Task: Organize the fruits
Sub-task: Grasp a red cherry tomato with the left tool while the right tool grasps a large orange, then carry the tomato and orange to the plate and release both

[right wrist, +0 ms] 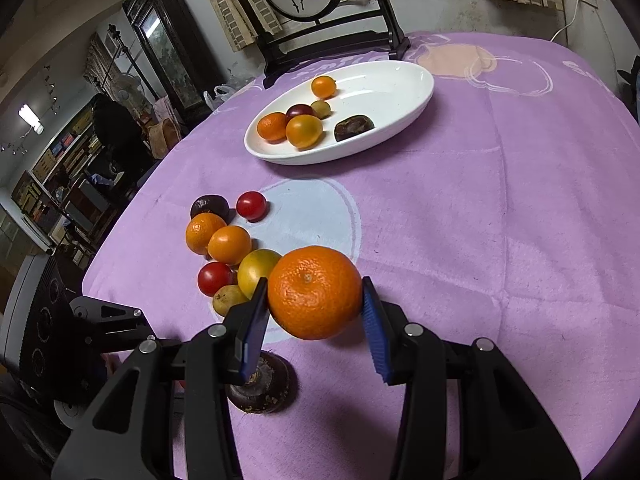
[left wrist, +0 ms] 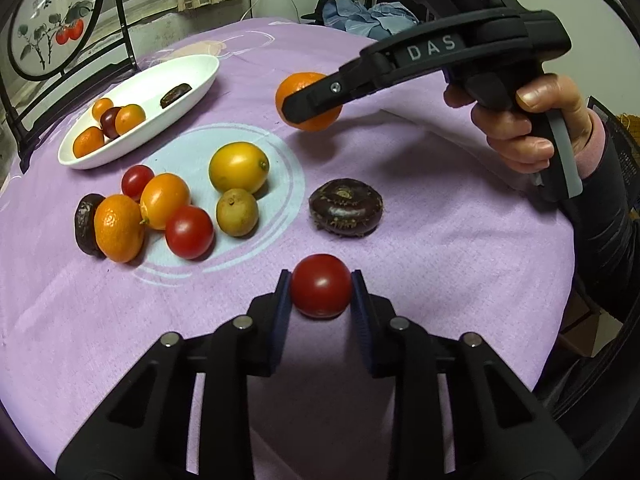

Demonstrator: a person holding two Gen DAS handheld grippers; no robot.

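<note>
A fuzzy, matt lilac tablecloth (right wrist: 480,208) of napped cloth covers the table. On its far side sits an oval white dish (right wrist: 404,92), glossy like glazed ceramic. The cherry tomato (left wrist: 321,285) near the left gripper (left wrist: 321,292) has smooth, shiny red skin; the mandarin (right wrist: 315,292) in the right gripper (right wrist: 316,312) is finely dimpled with a soft sheen. A dark water chestnut (left wrist: 346,206) to the right looks glossy yet ridged and rough at its crown. Both grippers look like matt black plastic, with bright metal pins and ribbed blue pads (right wrist: 376,332). Far left, the painted round screen (left wrist: 52,24) stands in a dark lacquered wooden frame.
</note>
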